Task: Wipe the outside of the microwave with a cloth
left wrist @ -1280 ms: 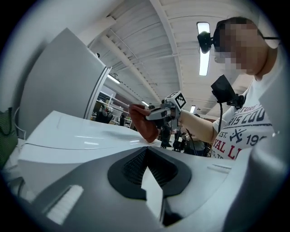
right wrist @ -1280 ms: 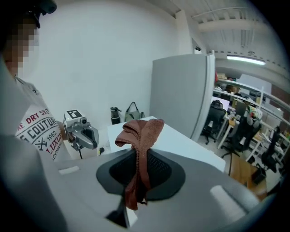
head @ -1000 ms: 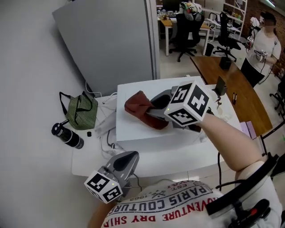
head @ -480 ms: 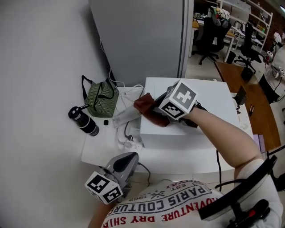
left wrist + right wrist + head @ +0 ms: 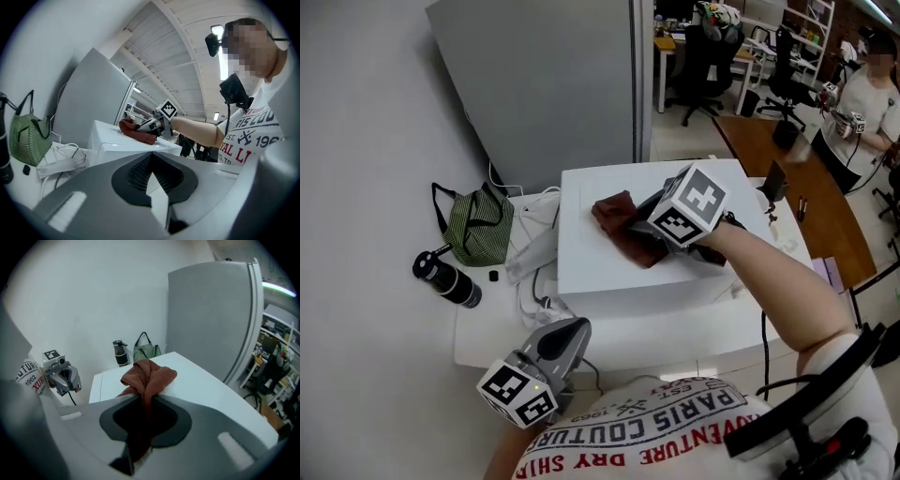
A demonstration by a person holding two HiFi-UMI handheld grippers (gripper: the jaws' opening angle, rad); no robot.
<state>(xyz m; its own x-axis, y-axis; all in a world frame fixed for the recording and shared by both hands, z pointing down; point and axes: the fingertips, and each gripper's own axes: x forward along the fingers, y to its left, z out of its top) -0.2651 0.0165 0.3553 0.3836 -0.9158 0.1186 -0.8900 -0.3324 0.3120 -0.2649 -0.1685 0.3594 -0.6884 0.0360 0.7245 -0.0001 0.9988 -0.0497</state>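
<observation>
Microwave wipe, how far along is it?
Done: the right gripper is shut on the cloth. In hand: the cloth lies on top of the microwave, apparently mid-wipe. Left: probably the front and sides; nothing shows what is clean. The left gripper hangs shut, idle.

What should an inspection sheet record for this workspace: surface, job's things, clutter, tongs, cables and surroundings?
Surface: white table, carrying the microwave and loose items.
Job's things: white microwave; red-brown cloth bunched on its top.
Clutter: green bag and black bottle, both left of the microwave.
Tongs: right tongs shut on the cloth, over the microwave's top; left tongs shut with nothing between them, held by the table's near edge.
Cables: white cables tangled between the bag and the microwave.
Surroundings: tall grey cabinet behind; wooden table, office chairs and a person beyond.
</observation>
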